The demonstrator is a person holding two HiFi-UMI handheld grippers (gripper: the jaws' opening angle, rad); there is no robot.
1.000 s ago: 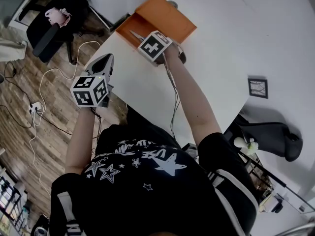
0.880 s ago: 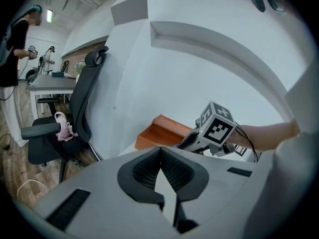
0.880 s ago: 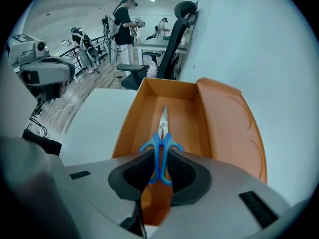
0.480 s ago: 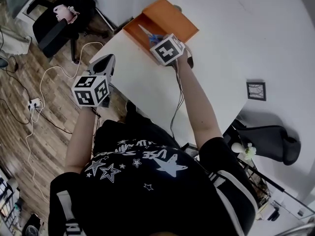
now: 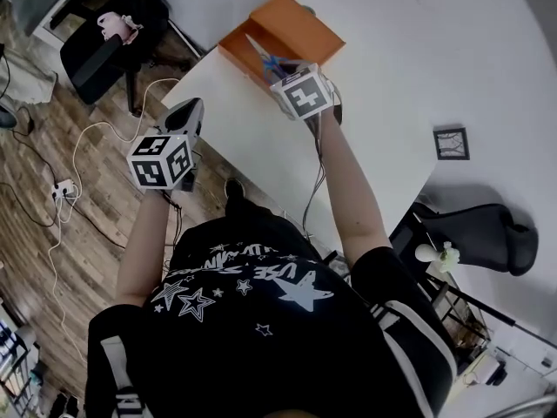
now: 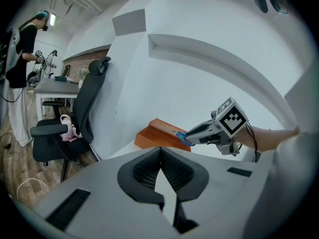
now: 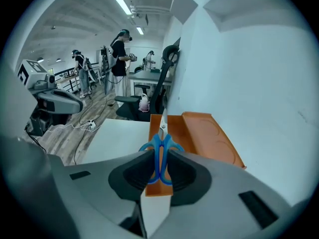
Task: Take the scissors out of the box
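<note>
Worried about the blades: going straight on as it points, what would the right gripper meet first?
Probably the orange box: the right gripper holds the scissors with blades aimed into it, so their tip would touch its floor first, though depth is unclear.

Over the orange box (image 5: pixel 296 26), the right gripper (image 5: pixel 280 70) covers most of the scissors (image 5: pixel 258 50) from above. Only the blades and a bit of blue handle show. Its pads (image 7: pixel 134 176) swallow part of the handle loops. Right of the box, a dark-framed square (image 5: pixel 452 143) is too small to identify.
</note>
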